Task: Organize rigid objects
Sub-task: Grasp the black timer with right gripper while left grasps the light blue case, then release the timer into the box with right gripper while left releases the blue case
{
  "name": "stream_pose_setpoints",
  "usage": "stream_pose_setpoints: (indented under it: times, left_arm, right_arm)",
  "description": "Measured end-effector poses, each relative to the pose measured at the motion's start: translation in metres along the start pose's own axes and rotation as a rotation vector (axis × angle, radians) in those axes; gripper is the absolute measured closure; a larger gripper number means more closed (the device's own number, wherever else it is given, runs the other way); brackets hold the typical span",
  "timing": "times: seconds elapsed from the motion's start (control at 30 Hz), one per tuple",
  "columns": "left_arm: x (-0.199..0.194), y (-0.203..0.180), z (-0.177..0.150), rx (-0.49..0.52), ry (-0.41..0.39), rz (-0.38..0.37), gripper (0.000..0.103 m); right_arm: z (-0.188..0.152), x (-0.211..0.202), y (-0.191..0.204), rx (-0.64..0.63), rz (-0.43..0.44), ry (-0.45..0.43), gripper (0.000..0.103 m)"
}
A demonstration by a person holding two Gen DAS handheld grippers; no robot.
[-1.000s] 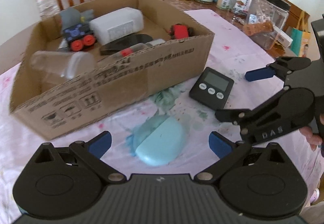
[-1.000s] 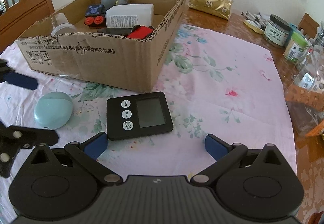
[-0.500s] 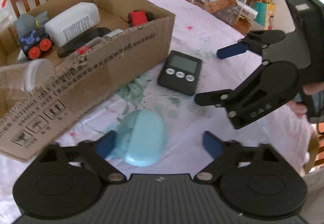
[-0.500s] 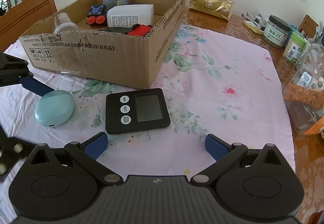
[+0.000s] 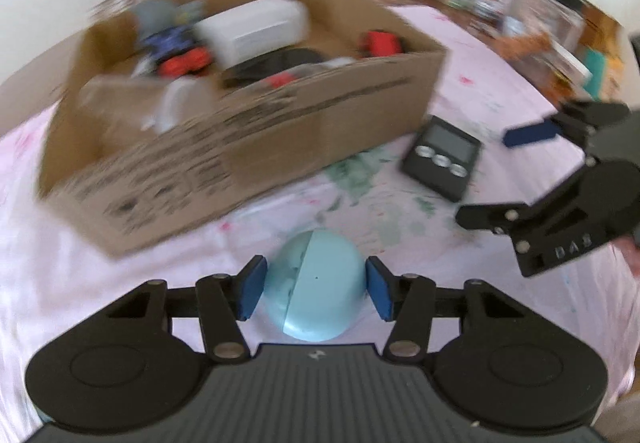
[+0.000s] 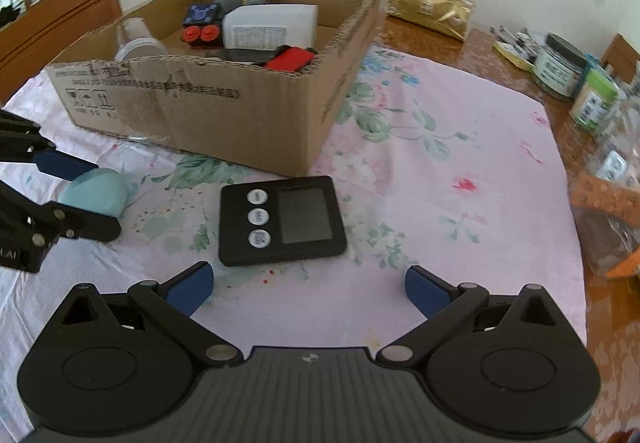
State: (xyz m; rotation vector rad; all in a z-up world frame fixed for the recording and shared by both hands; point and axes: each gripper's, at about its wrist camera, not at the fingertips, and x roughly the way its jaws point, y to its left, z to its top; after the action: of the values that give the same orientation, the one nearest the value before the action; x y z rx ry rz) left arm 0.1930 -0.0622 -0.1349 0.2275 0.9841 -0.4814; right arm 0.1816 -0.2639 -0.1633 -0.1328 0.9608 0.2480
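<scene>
Blue pads of the left hand-held gripper have just closed onto the turquoise case — right hand-held gripper wide.

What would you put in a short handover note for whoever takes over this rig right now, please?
Left gripper: jaws have just been closing, pads now on both sides of the light blue case on the tablecloth.
Right gripper: open, empty, hovering just short of the black timer.
Cardboard box: already holds a white bottle, toy cars and other items.
Left to do: put the case in the box, then the timer.
</scene>
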Motion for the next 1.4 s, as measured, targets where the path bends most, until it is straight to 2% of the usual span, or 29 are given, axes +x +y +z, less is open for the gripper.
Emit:
stream_pose_setpoints:
  times: [0.1,0.17,0.43,0.6,0.7,0.8,0.9,1.33,1.4]
  left_arm:
    - [-0.003,0.006,-0.006,-0.076,-0.016,0.003,0.050]
    - [-0.005,0.008,-0.008,-0.093,-0.018,-0.003,0.050]
    - [-0.005,0.005,-0.008,-0.020,-0.008,-0.011,0.048]
    - [-0.005,0.002,-0.009,0.026,-0.004,-0.014,0.048]
    - [-0.005,0.002,-0.008,0.037,-0.001,-0.016,0.048]
    - [-0.004,0.002,-0.008,0.052,0.000,-0.011,0.048]
    - [-0.003,0.001,-0.007,0.060,0.004,-0.008,0.048]
    - [-0.002,-0.001,-0.005,0.022,0.010,0.015,0.049]
    - [-0.003,0.000,-0.005,0.017,0.010,0.016,0.051]
  right_arm:
    - [0.007,0.005,0.004,-0.033,0.024,-0.002,0.000]
    - [0.013,0.009,0.006,-0.052,0.037,-0.004,0.000]
    - [0.025,0.018,0.010,-0.094,0.067,-0.004,0.001]
    - [0.024,0.014,0.010,-0.091,0.065,-0.011,0.010]
    - [0.025,0.014,0.010,-0.088,0.062,-0.013,0.011]
    - [0.025,0.014,0.010,-0.084,0.058,-0.018,0.018]
    - [0.028,0.013,0.010,-0.081,0.056,-0.018,0.023]
    - [0.027,0.013,0.011,-0.079,0.053,-0.019,0.024]
    - [0.027,0.012,0.011,-0.080,0.053,-0.020,0.029]
